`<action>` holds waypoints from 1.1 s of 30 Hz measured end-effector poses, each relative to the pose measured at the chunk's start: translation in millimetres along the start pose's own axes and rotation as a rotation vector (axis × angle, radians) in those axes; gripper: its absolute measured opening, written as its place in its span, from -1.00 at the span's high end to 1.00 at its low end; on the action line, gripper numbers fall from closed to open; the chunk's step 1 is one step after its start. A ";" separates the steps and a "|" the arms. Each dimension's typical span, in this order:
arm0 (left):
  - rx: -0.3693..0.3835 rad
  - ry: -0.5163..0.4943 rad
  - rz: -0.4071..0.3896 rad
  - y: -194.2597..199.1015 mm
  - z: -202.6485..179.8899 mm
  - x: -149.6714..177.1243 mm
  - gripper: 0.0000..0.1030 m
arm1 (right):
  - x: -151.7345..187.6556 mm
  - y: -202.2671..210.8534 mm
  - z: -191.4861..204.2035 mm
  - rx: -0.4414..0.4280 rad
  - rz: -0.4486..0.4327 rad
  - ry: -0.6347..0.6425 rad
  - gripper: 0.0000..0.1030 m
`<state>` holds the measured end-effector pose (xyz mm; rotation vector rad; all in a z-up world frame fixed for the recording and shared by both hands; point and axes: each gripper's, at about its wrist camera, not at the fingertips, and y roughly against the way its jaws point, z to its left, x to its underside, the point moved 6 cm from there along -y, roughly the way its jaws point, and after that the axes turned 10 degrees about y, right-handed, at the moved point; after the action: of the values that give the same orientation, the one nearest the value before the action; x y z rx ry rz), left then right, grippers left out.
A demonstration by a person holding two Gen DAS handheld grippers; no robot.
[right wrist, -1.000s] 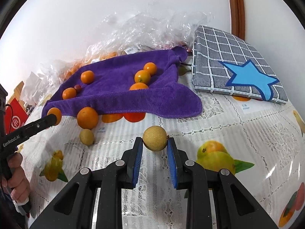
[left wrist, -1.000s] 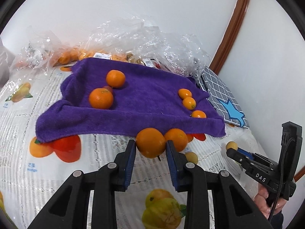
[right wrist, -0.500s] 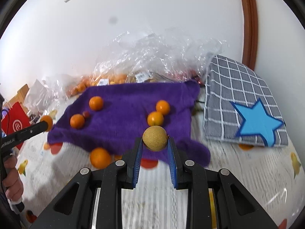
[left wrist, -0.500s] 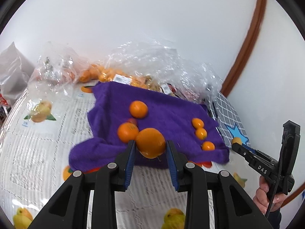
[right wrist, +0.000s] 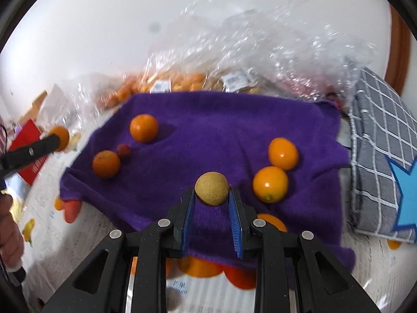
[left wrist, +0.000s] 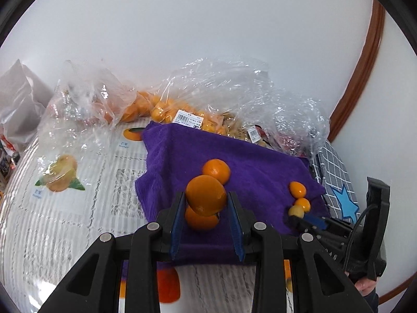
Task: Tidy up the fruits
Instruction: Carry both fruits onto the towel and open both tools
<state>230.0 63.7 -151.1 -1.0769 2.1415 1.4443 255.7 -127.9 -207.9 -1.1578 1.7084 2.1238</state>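
My left gripper (left wrist: 206, 203) is shut on an orange (left wrist: 206, 195), held above the near edge of the purple towel (left wrist: 250, 167). Two oranges lie on the towel beyond it, one (left wrist: 216, 170) behind and one (left wrist: 200, 220) partly hidden below the held one. My right gripper (right wrist: 211, 195) is shut on a small tan longan (right wrist: 211, 188), over the towel (right wrist: 213, 130). Two oranges (right wrist: 143, 127) (right wrist: 106, 163), a small red fruit (right wrist: 123, 151) and kumquats (right wrist: 283, 153) (right wrist: 270, 184) lie on the towel.
Clear plastic bags of fruit (left wrist: 198, 109) lie at the back against the wall. A grey checked cushion with a blue star (right wrist: 383, 156) lies to the right of the towel. The tablecloth (left wrist: 65, 182) has printed fruit. A red box (right wrist: 28, 154) stands at far left.
Both grippers have risen and moved forward over the purple towel, each still holding its fruit. The towel now fills more of both views.
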 end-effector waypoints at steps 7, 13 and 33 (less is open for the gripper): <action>-0.035 0.000 0.038 -34.6 -1.3 -12.0 0.41 | 5.1 -17.5 -0.7 -0.019 0.031 -0.010 0.49; -0.086 -0.001 0.074 -62.6 -1.2 -23.0 0.40 | 5.0 -18.0 -1.1 -0.010 0.025 -0.008 0.49; -0.188 0.011 0.161 -111.2 7.6 -9.1 0.40 | 11.9 9.3 -0.7 -0.019 -0.056 0.002 0.09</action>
<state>317.9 52.4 -219.3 -0.9955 2.1782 1.7467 242.6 -135.3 -208.8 -1.1986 1.6402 2.1114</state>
